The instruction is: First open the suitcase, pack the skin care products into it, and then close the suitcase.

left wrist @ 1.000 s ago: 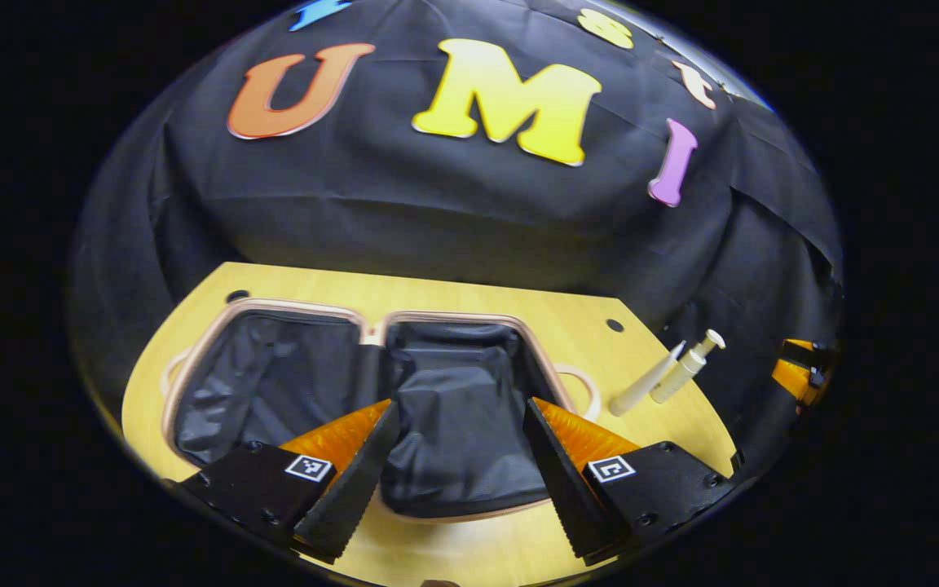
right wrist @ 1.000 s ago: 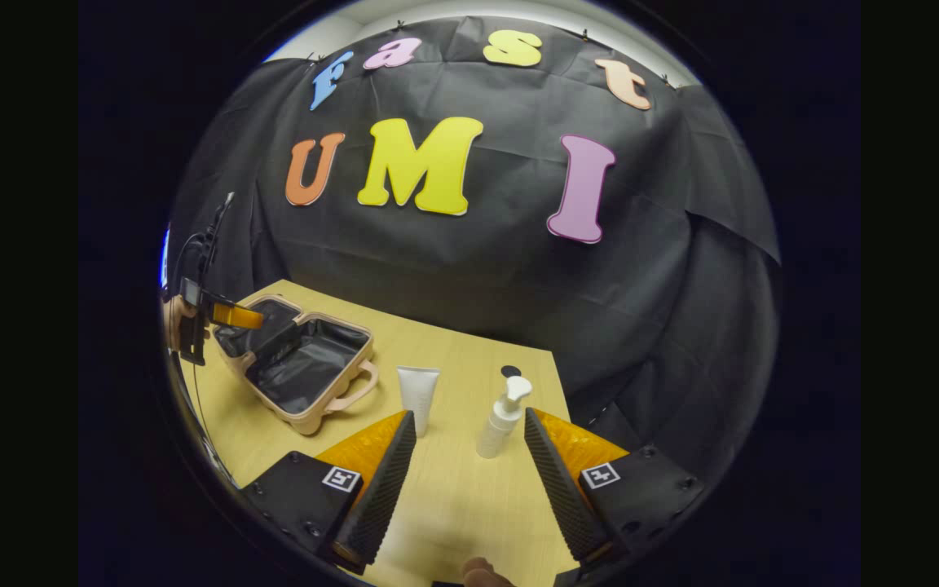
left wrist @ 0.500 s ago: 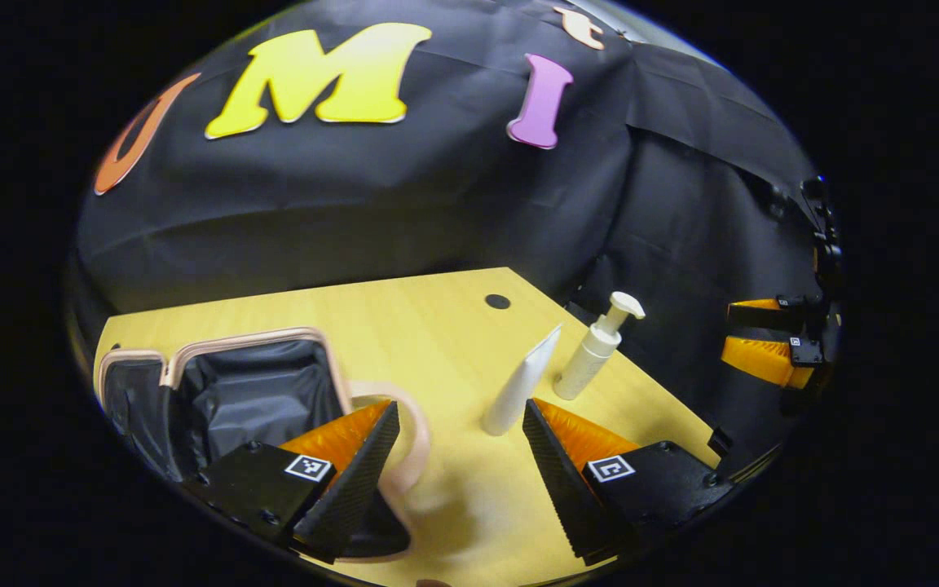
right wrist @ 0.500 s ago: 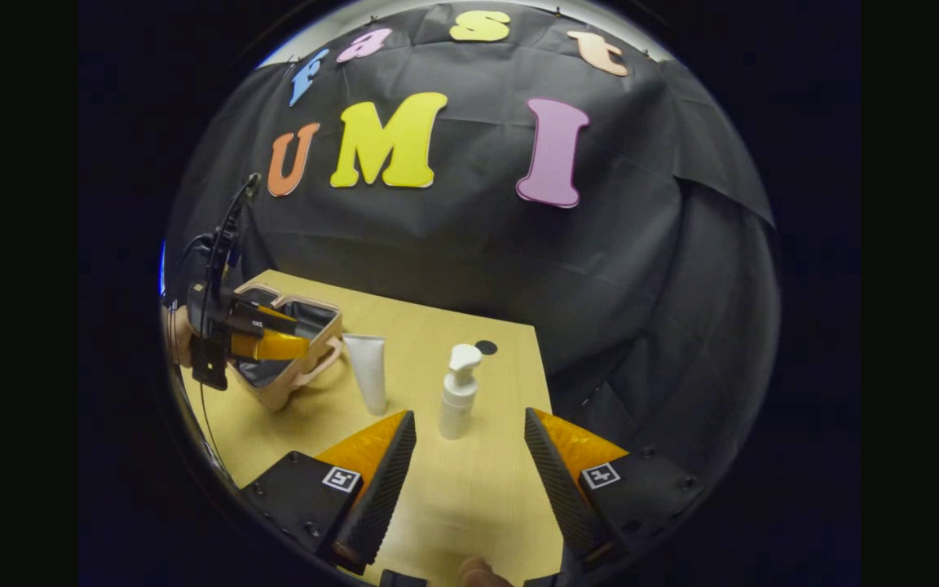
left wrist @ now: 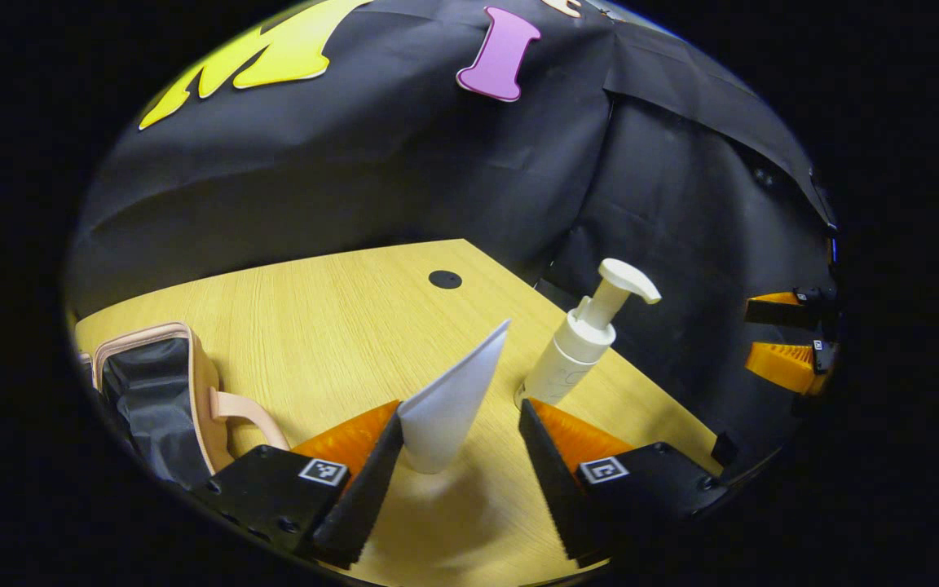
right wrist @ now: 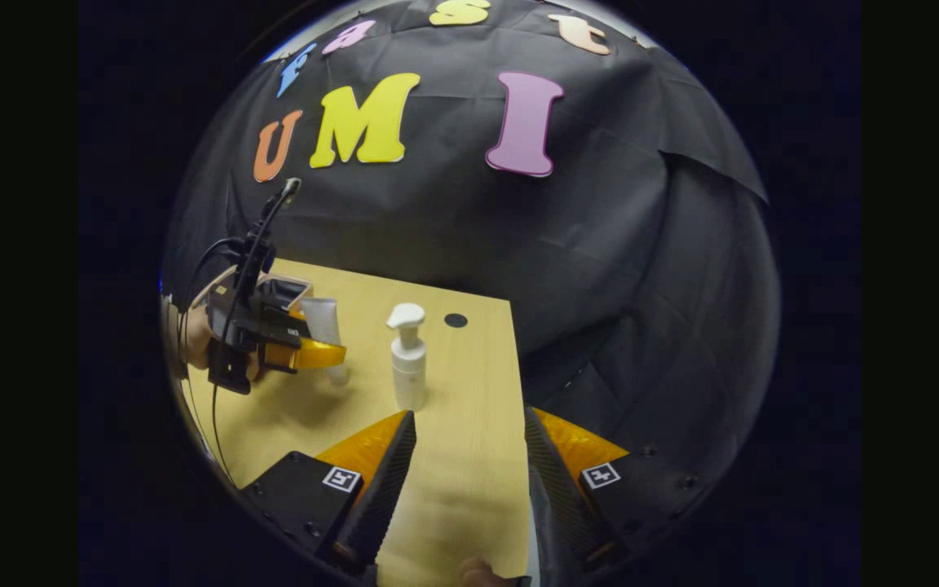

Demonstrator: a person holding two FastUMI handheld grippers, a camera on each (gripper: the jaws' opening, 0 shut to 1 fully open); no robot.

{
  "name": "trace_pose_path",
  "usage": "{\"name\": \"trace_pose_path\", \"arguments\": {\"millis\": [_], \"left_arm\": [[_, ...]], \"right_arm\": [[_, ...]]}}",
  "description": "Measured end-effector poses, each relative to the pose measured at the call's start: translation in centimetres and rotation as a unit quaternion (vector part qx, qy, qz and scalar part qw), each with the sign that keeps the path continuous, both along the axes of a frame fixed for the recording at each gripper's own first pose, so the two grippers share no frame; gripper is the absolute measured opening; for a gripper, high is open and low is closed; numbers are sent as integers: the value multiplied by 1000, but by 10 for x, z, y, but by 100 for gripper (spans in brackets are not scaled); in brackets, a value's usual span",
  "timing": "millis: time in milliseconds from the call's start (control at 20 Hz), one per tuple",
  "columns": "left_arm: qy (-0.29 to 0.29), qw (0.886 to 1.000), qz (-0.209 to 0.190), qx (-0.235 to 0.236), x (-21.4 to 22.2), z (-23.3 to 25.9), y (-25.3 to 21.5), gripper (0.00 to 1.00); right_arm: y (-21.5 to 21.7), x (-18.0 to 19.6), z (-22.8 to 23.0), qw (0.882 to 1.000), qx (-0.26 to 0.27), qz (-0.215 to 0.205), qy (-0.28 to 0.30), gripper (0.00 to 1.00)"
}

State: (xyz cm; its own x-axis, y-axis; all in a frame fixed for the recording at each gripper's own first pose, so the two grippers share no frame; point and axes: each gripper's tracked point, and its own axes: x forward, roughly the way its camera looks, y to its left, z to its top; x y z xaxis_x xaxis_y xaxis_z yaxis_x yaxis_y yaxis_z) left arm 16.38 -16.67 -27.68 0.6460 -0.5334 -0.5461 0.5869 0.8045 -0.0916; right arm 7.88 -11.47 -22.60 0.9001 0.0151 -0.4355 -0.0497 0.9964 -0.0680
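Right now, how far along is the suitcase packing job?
Done: the suitcase lies open on the table. In hand: the left gripper, open, straddles the white tube, not yet gripping it. The right gripper hangs open near the pump bottle. Left: pack both products, then close the suitcase.

Bright overhead light, soft shadows, strong fisheye bending at edges.
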Motion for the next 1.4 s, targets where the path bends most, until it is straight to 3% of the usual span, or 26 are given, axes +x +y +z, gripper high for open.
{"name": "trace_pose_path", "arguments": {"millis": [100, 200, 300, 400, 500, 550, 750, 1150, 1400], "left_arm": [[2, 1000, 14, 4, 9, -9, 0, 67], [-5, 1000, 29, -8, 14, -7, 1, 54], [-16, 999, 32, 1, 18, -9, 0, 55], [-33, 999, 37, 18, 20, -7, 0, 46], [-44, 998, 49, 20, 23, -9, 0, 46], [-43, 997, 57, 16, 22, -8, 1, 40], [-36, 995, 75, 47, 0, -3, 13, 33], [-54, 991, 114, 46, -87, 55, 53, 29], [-44, 983, 173, 45, -158, 86, 94, 29]], "right_arm": [[-6, -2, -8, 1000, -2, -3, 10, 80], [-6, -3, -13, 1000, 1, -4, 19, 80], [-1, 1, -17, 1000, 8, 1, 23, 80], [8, 8, -16, 999, 22, 14, 18, 80], [26, 24, -15, 999, 39, 30, 13, 79], [35, 34, -16, 998, 47, 38, 10, 80], [69, 77, -29, 996, 65, 63, 14, 79], [106, 131, -57, 995, 44, 85, 9, 80], [118, 150, -64, 996, 52, 75, 3, 80]]}}
